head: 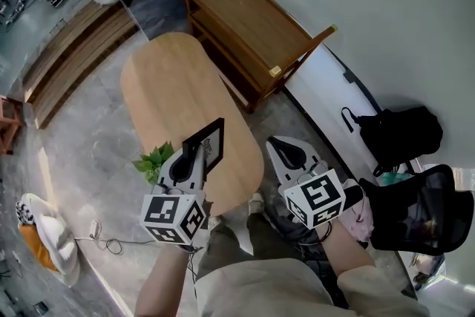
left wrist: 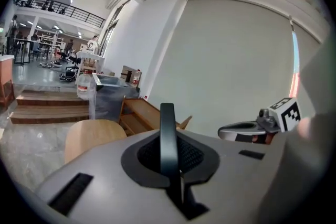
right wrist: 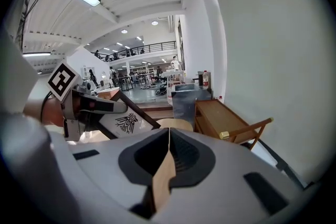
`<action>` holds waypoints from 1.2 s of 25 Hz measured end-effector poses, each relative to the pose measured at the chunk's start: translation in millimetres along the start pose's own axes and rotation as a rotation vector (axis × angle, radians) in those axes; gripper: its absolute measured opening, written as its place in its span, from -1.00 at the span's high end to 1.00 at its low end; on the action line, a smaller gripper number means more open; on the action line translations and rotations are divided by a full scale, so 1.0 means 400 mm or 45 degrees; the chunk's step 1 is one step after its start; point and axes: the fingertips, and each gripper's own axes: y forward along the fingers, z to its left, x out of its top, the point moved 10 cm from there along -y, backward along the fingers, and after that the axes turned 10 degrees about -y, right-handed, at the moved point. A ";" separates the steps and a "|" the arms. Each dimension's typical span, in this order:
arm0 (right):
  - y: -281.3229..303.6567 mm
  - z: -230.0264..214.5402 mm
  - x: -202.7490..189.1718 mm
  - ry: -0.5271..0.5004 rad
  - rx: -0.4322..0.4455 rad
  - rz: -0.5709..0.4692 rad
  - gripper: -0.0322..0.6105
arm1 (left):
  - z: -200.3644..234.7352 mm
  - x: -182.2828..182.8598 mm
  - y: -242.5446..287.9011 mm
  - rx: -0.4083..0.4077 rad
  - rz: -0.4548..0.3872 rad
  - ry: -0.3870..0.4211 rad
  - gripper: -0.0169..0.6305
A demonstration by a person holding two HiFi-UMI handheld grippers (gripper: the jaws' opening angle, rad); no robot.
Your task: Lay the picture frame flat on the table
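head view showed the oval wooden counter (head: 178, 78) running away from the person, with its far stretch bare. a wooden trolley (head: 252, 18) stood just off its far right side. the picture frame (head: 214, 144) was upright and leaning on the near end of the counter, close to the right-hand edge. in the right gripper view its face carried an insect print.

the left hand-held gripper (head: 196, 149) was clenched on nothing. its own view showed the jaws pressed together with only wall and trolley ahead, and its tip sat just beside the frame's left edge. whether it touched the frame could not be told. the right hand-held gripper (head: 277, 145) was also clenched and empty, and it hung off the counter's right side, apart from the frame. a small leafy plant (head: 154, 159) stood by the near left edge, just beside the left hand-held gripper.

the frame was not yet flat, so the step in hand looked like the approach to tipping it. the next move probably called for a push or a hold on the upper edge. lowering it toward the bare middle seemed safer than toward the near and right edges, which lay close, or toward the plant.
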 end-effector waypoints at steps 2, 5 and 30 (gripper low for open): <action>0.036 0.000 -0.031 0.024 0.002 0.021 0.90 | 0.030 -0.021 0.042 -0.014 0.028 -0.048 0.90; 0.091 0.004 -0.084 0.072 0.004 0.050 0.90 | 0.068 -0.054 0.095 -0.068 0.051 -0.150 0.90; 0.440 0.013 -0.564 0.295 -0.003 0.355 0.90 | 0.419 -0.566 0.539 -0.056 0.376 -0.520 0.90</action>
